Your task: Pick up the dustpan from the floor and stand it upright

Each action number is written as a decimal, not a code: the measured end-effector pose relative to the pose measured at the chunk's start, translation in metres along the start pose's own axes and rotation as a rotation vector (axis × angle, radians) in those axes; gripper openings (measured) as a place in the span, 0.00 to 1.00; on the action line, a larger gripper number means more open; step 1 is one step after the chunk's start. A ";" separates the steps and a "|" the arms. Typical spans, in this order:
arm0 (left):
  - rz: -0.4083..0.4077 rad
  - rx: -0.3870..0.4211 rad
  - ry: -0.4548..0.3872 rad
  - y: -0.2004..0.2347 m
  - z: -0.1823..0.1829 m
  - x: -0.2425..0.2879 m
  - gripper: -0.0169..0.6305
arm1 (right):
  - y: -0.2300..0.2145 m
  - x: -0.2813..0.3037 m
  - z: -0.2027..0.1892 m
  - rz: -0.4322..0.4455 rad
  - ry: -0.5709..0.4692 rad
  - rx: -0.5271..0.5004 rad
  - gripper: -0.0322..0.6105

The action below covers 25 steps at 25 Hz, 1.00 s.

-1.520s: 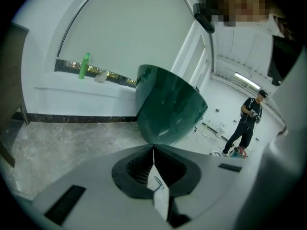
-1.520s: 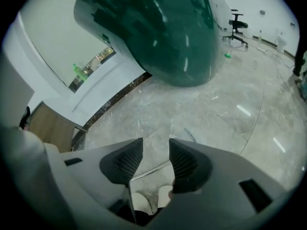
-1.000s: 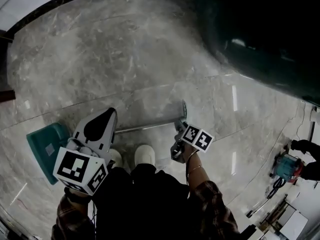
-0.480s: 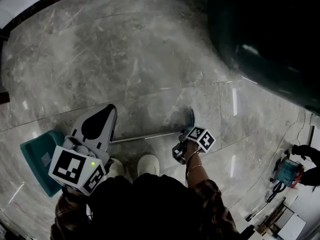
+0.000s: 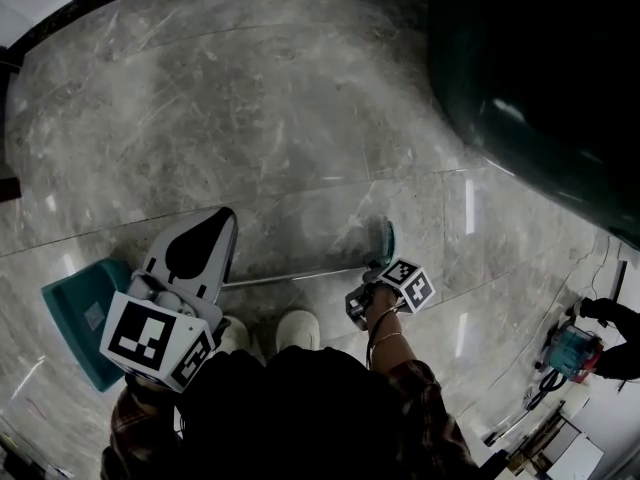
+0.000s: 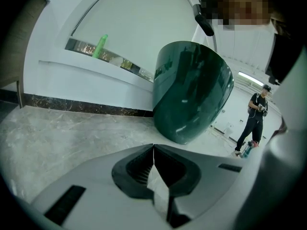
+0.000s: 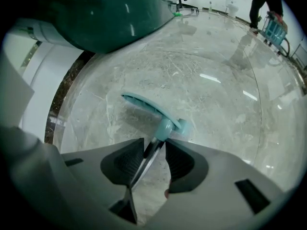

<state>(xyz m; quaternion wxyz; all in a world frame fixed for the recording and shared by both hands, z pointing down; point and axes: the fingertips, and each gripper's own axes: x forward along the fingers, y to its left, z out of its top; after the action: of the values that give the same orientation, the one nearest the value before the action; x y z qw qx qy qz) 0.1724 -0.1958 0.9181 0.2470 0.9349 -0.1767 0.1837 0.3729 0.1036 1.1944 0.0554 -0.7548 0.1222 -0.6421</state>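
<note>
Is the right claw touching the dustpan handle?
Cannot tell. Right gripper view: the handle lies between the right gripper's jaws, just closing slightly, clear of one, too near the other to judge.

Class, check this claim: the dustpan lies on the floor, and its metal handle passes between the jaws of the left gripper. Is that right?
One slip: the metal handle passes between the jaws of the right gripper, which have just been closing without yet clamping it. The right gripper view shows this. The dustpan does lie on the floor.
</note>
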 end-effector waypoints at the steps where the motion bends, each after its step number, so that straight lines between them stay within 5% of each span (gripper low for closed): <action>1: 0.004 0.001 0.002 -0.001 0.001 -0.003 0.05 | 0.004 -0.005 0.002 0.008 -0.015 0.005 0.28; 7: 0.024 -0.012 0.019 -0.017 0.028 -0.027 0.05 | 0.037 -0.054 0.018 0.052 -0.079 0.017 0.26; 25: 0.144 -0.076 -0.086 -0.087 0.224 -0.192 0.05 | 0.197 -0.321 0.050 0.238 -0.225 -0.077 0.20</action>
<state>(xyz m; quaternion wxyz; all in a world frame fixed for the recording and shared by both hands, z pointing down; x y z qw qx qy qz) 0.0994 -0.1969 0.6200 0.2608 0.9167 -0.2608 0.1537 0.3530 -0.0077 0.8320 0.1153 -0.8036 0.2285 -0.5373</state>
